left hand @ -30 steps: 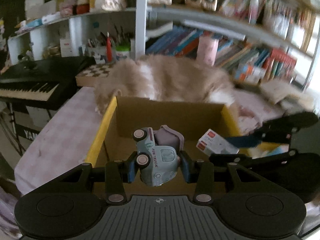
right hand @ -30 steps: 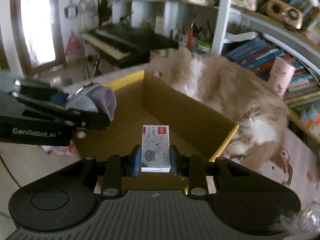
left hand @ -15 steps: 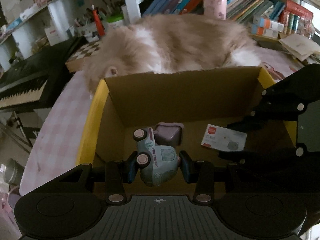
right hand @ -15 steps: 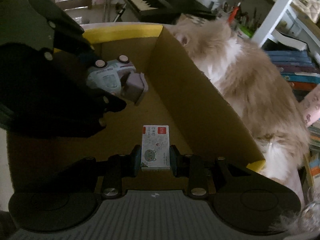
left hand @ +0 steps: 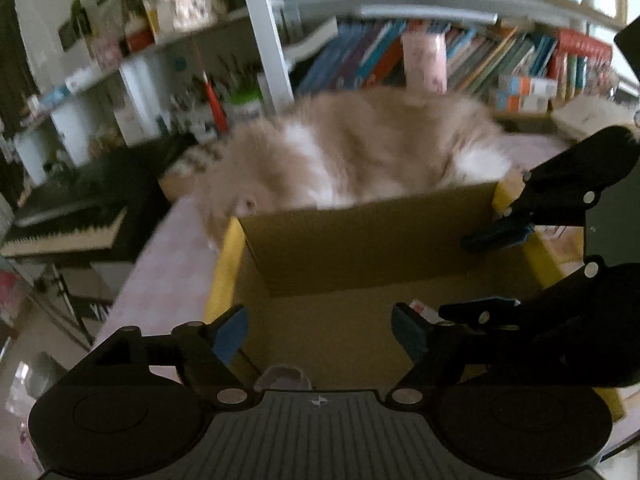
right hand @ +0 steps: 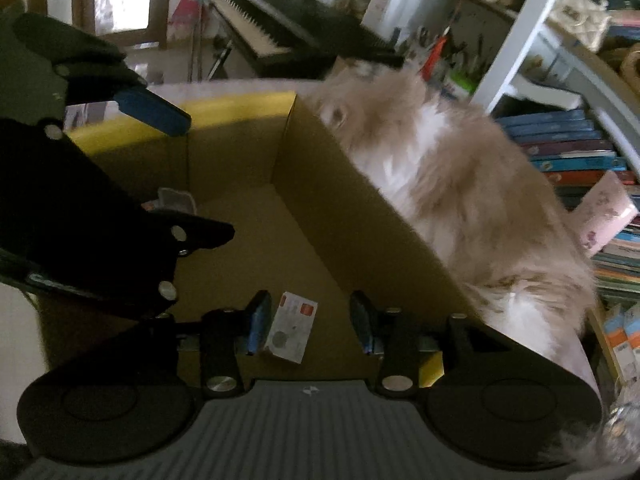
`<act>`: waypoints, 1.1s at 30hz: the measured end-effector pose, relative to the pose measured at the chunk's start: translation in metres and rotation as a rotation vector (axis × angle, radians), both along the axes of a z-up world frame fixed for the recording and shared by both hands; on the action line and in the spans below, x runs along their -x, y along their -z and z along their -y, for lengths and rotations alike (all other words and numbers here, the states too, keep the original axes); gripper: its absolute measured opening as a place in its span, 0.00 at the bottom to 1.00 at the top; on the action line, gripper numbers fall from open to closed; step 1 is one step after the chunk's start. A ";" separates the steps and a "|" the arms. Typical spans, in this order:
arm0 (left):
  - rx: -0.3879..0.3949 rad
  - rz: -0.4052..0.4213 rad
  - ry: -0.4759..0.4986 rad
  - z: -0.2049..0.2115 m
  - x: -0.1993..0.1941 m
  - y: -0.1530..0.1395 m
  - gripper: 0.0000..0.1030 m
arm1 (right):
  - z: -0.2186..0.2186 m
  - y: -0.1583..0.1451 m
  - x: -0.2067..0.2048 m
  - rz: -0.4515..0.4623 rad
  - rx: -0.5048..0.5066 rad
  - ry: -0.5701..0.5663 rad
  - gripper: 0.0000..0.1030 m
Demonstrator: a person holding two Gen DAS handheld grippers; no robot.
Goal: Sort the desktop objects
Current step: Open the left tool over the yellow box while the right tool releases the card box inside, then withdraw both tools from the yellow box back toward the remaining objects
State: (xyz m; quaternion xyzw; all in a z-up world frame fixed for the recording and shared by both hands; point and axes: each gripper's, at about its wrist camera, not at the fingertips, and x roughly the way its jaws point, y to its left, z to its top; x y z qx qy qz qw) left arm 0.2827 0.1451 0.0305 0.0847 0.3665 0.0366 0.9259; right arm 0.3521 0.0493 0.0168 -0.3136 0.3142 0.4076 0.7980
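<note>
- Left wrist view: the left tongs (left hand: 320,330), which pinched the toy truck a moment ago, are opening with nothing between them above the cardboard box (left hand: 360,248).
- Right wrist view: the right tongs (right hand: 306,324) are opening too; the small carton (right hand: 291,331) has slipped free and tilts inside the box, so both items look delivered.

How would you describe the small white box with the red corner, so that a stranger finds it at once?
Look inside the open cardboard box with yellow flaps, beside the fluffy cat. On its floor, between the opening fingers of the right gripper, lies the small white box, flat, with a red patch and a round grey picture.

Fluffy cat (left hand: 360,152), keyboard (right hand: 280,36), bookshelf (left hand: 480,60)
</note>
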 end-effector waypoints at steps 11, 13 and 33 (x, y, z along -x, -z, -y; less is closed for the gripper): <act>0.076 0.177 -0.020 0.007 0.077 -0.036 0.87 | 0.058 -0.049 0.063 0.051 -0.209 0.123 0.43; 0.099 0.192 -0.033 0.007 0.090 -0.037 0.87 | 0.068 -0.054 0.076 0.053 -0.245 0.164 0.43; 0.172 0.240 -0.078 0.017 0.227 -0.020 0.93 | 0.132 -0.018 0.252 0.091 -0.382 0.657 0.44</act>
